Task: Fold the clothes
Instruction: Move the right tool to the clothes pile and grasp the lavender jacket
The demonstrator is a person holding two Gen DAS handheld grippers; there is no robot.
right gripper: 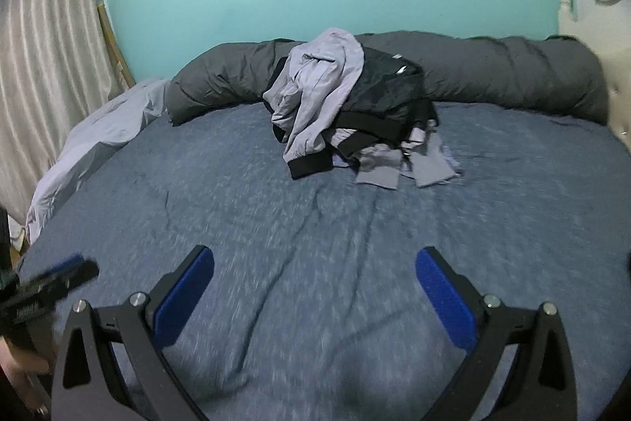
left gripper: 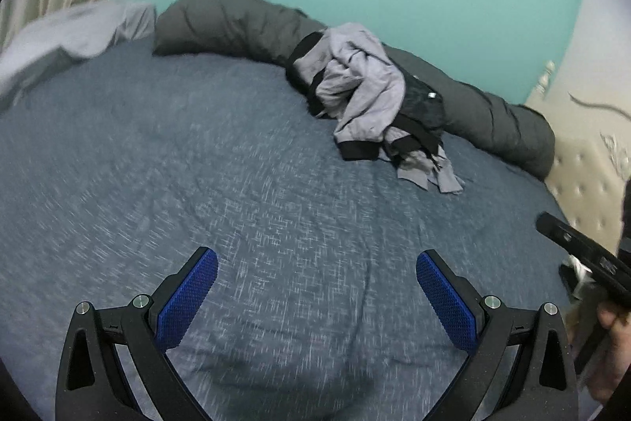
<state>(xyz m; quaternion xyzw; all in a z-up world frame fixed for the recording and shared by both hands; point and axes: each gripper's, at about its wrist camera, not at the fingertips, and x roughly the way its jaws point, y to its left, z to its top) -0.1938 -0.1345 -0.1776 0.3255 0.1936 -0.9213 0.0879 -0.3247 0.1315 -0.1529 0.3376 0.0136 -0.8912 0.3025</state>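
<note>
Both blue-padded tongs, left gripper (left gripper: 316,298) and right gripper (right gripper: 314,296), gape wide and empty over the blue heathered bedsheet (right gripper: 276,263). The crumpled lilac-and-black clothes heap (right gripper: 347,113) lies at twelve o'clock (against the rolled grey duvet (right gripper: 512,73)). Lift one garment only; black cuffs tangle neighbours
</note>
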